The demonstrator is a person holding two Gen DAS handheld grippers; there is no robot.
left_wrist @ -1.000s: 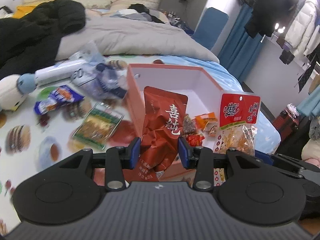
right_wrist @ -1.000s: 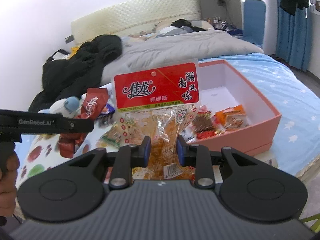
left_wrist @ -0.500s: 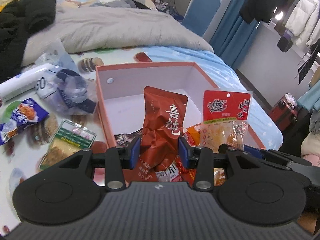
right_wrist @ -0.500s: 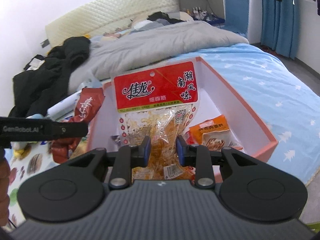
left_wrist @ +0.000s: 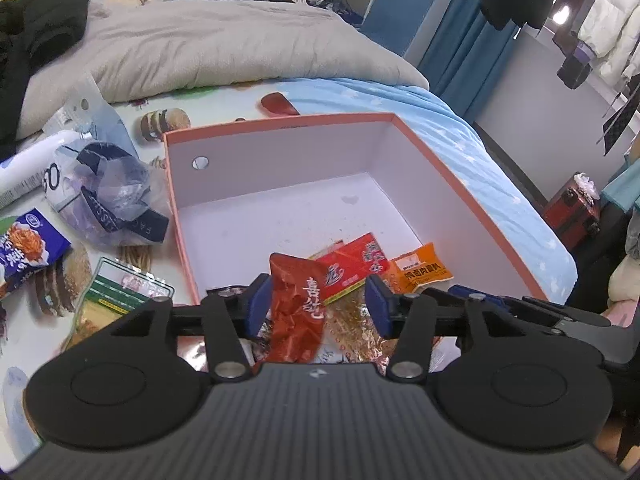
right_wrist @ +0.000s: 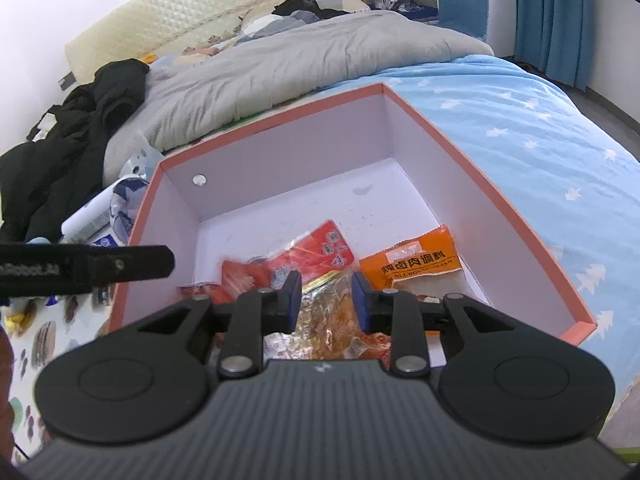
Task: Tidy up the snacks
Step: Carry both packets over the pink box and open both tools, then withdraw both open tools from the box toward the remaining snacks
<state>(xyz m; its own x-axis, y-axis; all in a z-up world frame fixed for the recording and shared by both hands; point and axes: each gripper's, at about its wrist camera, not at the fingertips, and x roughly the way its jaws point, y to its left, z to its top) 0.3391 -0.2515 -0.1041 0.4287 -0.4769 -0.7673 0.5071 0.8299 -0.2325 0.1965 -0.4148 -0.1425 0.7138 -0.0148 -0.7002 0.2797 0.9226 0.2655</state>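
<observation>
**Snack packets going into the pink box on the bed**

Bedding is filling the background: a grey duvet (left_wrist: 224, 40) is lying across the bed, with a blue star-print sheet (right_wrist: 520, 120) beside it. On the sheet an open pink box (left_wrist: 460, 184) with a white inside is sitting just ahead of both your grippers.

Your left gripper (left_wrist: 318, 300) is pointing down over the box's near end, and its jaws are opening. A crumpled dark red snack pouch (left_wrist: 298, 312) is standing between the blue pads, leaning near the left one; the right pad is standing clear of it.

Your right gripper (right_wrist: 326, 296) is also pointing down into the box. Its fingers are standing a little apart around a clear noodle-snack bag with a red header (right_wrist: 324, 252), which is tipping forward onto the box floor; I cannot tell whether the pads are pressing on it.

An orange seasoning packet (right_wrist: 416, 260) is lying on the box floor to the right. Outside the box, on the left, a blue snack packet (left_wrist: 24, 248) and a green packet (left_wrist: 116, 292) are lying on the sheet.
</observation>
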